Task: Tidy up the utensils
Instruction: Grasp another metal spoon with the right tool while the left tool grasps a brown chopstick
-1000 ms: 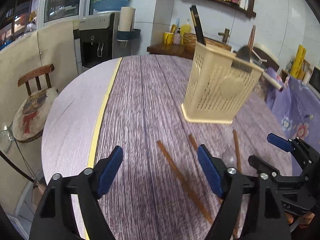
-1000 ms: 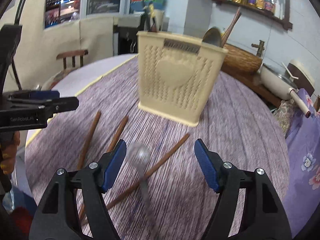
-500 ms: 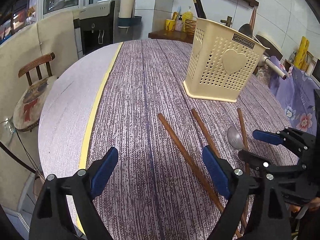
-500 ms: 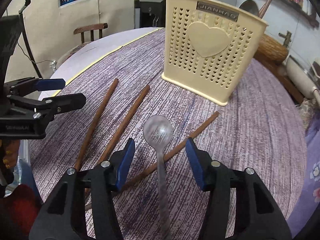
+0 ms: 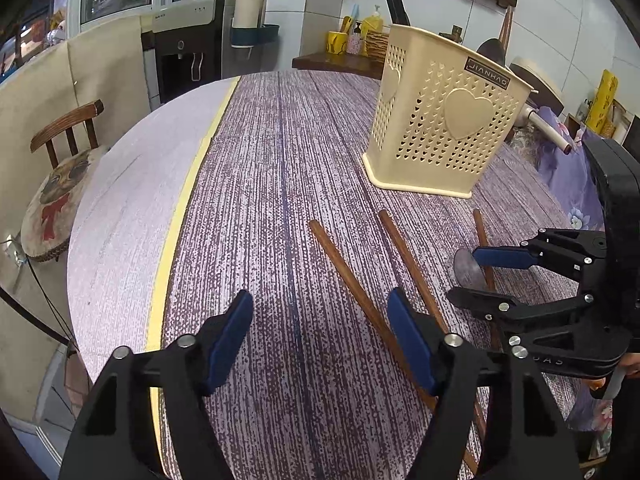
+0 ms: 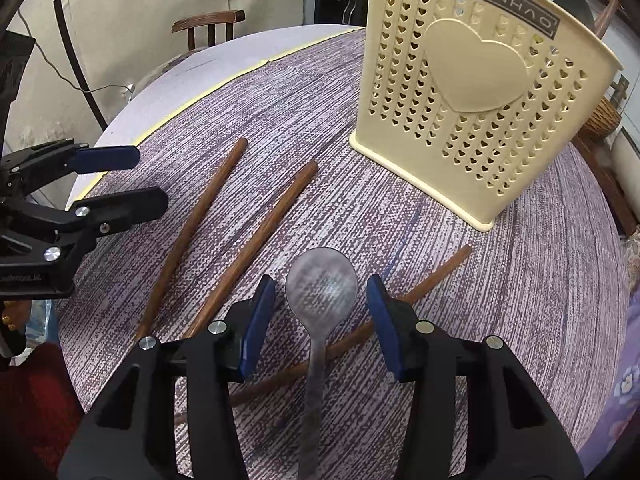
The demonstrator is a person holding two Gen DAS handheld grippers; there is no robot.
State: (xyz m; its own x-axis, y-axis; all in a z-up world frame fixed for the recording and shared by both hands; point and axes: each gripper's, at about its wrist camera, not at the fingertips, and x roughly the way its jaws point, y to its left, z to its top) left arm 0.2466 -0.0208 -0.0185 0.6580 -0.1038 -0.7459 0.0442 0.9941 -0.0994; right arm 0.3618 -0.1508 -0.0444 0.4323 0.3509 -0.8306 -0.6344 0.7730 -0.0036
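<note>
Three brown wooden chopsticks [image 6: 196, 224] [image 6: 256, 248] [image 6: 424, 284] and a metal spoon [image 6: 322, 284] lie on the round table before a cream perforated utensil basket [image 6: 472, 100] [image 5: 440, 128]. My right gripper [image 6: 322, 320] [image 5: 480, 280] hangs low over the spoon [image 5: 466, 268]. Its jaws are closing with the spoon's bowl and neck between them, and the pads do not touch it. My left gripper [image 5: 320, 340] [image 6: 132, 180] hovers at the left, jaws closing on nothing. The leftmost chopstick [image 5: 348, 276] runs past its right finger [image 5: 408, 340]. A dark ladle [image 6: 572, 4] stands in the basket.
The table [image 5: 260, 200] wears a purple streaked cloth with a yellow seam, and its edge curves at the left. A wooden chair [image 5: 64, 136] stands beyond that edge, a water dispenser [image 5: 188, 48] behind it. A flowered purple cloth [image 5: 568, 172] lies at the right.
My right gripper has come down and forward over the spoon, and its jaws have narrowed around it. The left gripper's jaws have narrowed too; that hand has barely moved.
</note>
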